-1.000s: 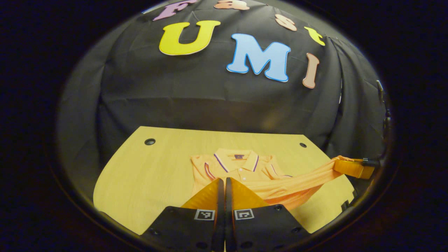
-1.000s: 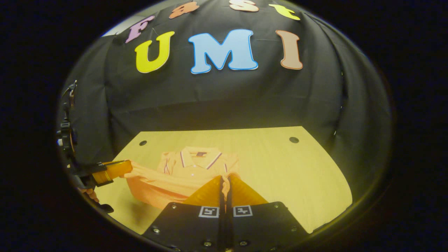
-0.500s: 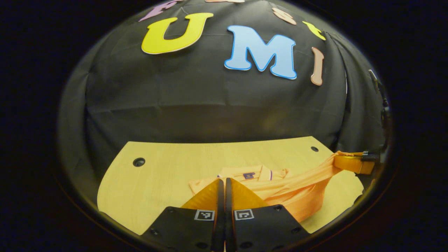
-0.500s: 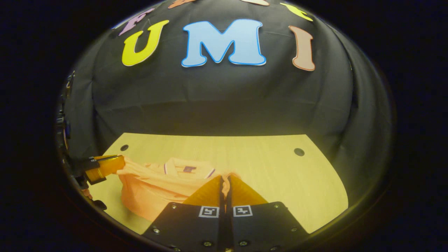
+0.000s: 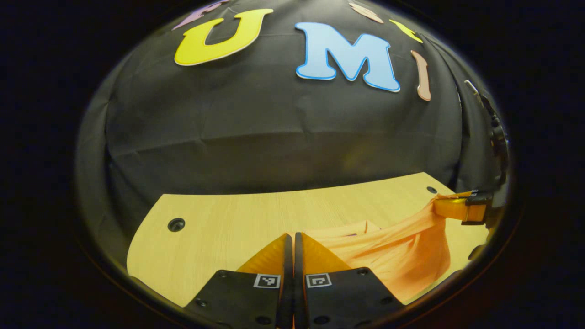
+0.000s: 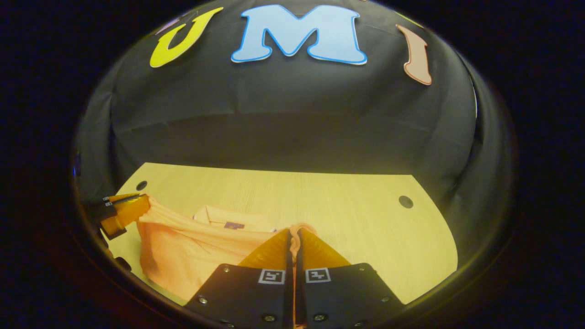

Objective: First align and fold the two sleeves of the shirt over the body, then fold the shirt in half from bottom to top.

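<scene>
Both hand-held grippers, left [image 5: 293, 240] and right [image 6: 295, 235], pinch the orange polo shirt's [image 6: 201, 246] hem; level travel toward twelve o'clock should align it at the collar.

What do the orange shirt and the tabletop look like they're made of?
Orange shirt: looks like thin, matte knit fabric; it drapes and creases softly where lifted. Tabletop: pale wood or wood-look laminate, smooth with faint straight grain lines; which one I cannot tell.
</scene>
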Available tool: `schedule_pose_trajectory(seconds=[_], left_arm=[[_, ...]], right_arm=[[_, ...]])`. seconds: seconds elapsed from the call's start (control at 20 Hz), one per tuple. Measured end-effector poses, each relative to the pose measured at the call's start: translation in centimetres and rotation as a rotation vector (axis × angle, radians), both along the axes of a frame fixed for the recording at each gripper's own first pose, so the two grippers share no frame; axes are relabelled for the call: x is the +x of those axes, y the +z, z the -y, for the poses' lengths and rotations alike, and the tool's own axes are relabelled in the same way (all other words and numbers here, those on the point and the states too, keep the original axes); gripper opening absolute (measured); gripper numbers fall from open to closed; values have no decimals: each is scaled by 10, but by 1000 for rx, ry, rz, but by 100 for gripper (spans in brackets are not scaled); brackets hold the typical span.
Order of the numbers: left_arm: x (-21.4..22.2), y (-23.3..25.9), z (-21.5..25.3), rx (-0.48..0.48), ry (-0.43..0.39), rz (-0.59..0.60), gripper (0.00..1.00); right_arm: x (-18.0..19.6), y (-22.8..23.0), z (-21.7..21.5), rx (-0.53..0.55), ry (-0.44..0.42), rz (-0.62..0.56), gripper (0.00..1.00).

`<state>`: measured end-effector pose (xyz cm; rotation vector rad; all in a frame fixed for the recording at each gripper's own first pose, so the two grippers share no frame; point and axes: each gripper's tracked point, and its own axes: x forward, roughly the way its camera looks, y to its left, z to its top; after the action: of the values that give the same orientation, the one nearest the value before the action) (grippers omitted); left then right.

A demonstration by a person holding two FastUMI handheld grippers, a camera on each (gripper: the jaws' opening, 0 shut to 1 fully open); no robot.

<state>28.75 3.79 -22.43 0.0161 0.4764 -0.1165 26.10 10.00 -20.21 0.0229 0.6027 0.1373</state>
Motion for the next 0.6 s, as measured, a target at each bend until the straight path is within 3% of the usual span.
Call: schedule_pose_trajectory(seconds=[0.35, 0.55, 0.6], left_arm=[[4, -28, -2, 26, -3, -61, 9], [-5, -38, -6, 61, -10, -97, 15], [-11, -39, -6, 72, -17, -105, 10]], right_arm=[[-1, -30, -5, -62, 26, -58, 5], [-10, -31, -2, -112, 40, -68, 18], [-13, -30, -2, -113, 46, -72, 22]])
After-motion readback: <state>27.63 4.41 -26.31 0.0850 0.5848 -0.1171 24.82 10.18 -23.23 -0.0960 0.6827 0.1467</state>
